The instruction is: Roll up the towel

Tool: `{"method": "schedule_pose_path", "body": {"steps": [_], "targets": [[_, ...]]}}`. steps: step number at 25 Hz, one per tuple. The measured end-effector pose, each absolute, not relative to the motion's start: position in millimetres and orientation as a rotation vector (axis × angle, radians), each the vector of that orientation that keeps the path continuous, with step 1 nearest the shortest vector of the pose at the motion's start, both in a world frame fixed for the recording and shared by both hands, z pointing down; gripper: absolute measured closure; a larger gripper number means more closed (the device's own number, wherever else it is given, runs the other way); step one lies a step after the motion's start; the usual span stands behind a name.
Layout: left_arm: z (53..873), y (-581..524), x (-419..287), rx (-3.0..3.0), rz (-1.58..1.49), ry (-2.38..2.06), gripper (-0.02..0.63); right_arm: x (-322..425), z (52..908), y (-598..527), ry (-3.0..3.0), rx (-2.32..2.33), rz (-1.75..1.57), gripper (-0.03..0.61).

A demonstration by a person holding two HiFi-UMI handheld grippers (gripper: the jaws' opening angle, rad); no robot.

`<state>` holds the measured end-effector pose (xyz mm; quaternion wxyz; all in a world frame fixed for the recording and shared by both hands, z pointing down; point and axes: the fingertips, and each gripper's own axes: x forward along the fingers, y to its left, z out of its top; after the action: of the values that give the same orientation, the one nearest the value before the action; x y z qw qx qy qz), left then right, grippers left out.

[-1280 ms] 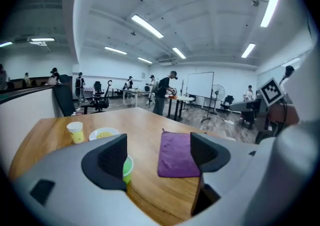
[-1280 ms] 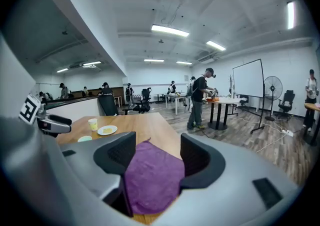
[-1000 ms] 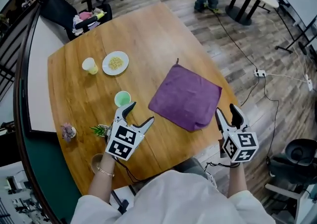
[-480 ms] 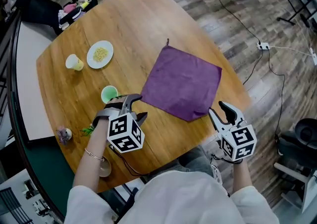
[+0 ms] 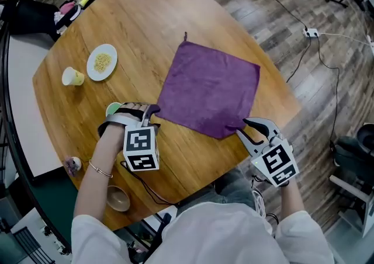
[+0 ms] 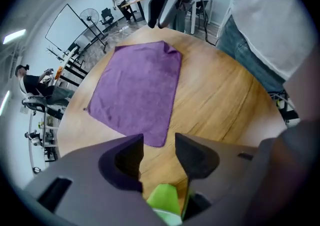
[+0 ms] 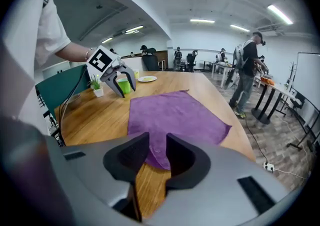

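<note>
step in hand: the approach, before any grasp. the towel [image 5: 210, 87] is lying flat and unrolled, set like a diamond on the wooden tabletop [image 5: 146, 17]. the left gripper [image 5: 149, 111] is hovering at its left corner and the right gripper [image 5: 244, 128] at its near corner. both sets of jaws have just been closing but are standing apart, pinching nothing. next, i judge: nipping the near edge and turning it over evenly. a green cup [image 5: 113, 108] is crowding the left gripper. around us: open office, plank floor, trailing cables.

Green cup [image 5: 112, 107] (an obstacle) near towel [image 5: 210, 90]
</note>
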<state>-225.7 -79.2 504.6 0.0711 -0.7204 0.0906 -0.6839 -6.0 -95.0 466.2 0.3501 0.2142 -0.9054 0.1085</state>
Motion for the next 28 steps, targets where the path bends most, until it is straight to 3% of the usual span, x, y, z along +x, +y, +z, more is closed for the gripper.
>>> {"method": "schedule_pose_path", "body": {"steps": [6, 28], "targets": [[519, -83, -229, -2.128, -2.100, 0.144, 0.474, -16, 486, -90, -2.298, 0.411, 0.236, 0.479], [542, -76, -235, -2.177, -2.221, -0.058, 0.495, -33, 533, -77, -2.091, 0.083, 0.120, 0.549]]}}
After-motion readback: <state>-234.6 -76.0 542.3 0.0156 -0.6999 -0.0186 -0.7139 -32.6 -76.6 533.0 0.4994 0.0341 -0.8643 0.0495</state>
